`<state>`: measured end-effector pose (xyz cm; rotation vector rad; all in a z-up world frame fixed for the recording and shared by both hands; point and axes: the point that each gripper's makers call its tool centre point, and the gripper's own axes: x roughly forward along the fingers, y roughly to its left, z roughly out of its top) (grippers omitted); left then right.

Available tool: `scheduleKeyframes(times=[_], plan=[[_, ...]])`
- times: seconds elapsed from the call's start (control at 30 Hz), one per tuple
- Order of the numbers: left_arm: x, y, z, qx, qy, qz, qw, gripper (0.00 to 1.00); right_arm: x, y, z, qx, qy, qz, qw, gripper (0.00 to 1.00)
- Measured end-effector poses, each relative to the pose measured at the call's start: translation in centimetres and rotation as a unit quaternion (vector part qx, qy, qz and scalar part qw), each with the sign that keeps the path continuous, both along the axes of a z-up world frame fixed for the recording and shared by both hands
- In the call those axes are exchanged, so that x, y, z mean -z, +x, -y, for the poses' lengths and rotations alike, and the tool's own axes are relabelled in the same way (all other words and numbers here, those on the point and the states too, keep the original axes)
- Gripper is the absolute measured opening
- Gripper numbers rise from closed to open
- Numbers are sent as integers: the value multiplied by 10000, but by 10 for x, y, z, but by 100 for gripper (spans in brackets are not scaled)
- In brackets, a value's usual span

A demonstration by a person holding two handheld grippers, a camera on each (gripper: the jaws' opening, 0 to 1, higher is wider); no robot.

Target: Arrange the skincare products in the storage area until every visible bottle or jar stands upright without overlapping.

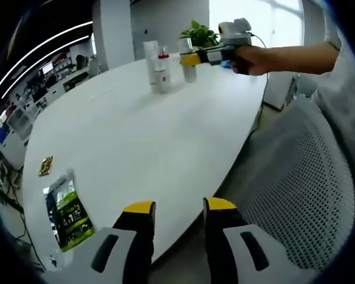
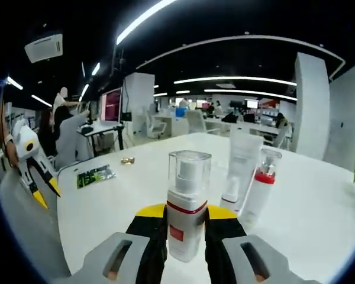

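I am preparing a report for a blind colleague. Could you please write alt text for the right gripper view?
The right gripper has its yellow-tipped jaws closed on an upright pump bottle with a clear cap and red band, on a white table. Behind it stand a white tube and a red-collared bottle; the left gripper shows at far left.

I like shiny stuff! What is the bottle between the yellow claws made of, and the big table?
The bottle looks like white plastic with a clear, see-through cap that shows the pump inside; it could be glass. The table looks like smooth white laminate, faintly glossy, judging by the soft light on it.
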<state>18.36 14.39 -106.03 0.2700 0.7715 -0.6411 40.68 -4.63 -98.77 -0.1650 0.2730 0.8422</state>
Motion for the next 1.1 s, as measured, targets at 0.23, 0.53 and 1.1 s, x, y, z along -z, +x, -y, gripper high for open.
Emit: scheduleKeyframes(times=[0.23, 0.53, 1.1], plan=[[4, -1, 2, 22, -24, -104, 9999, 28, 11, 12, 5, 76, -7, -40, 10000, 16], [6, -2, 1, 26, 4, -162, 9999, 28, 22, 24, 9, 236, -67, -61, 9997, 16], [19, -17, 12, 520, 180, -454, 9975, 28, 38, 49, 14, 522, -115, -75, 9985, 16]])
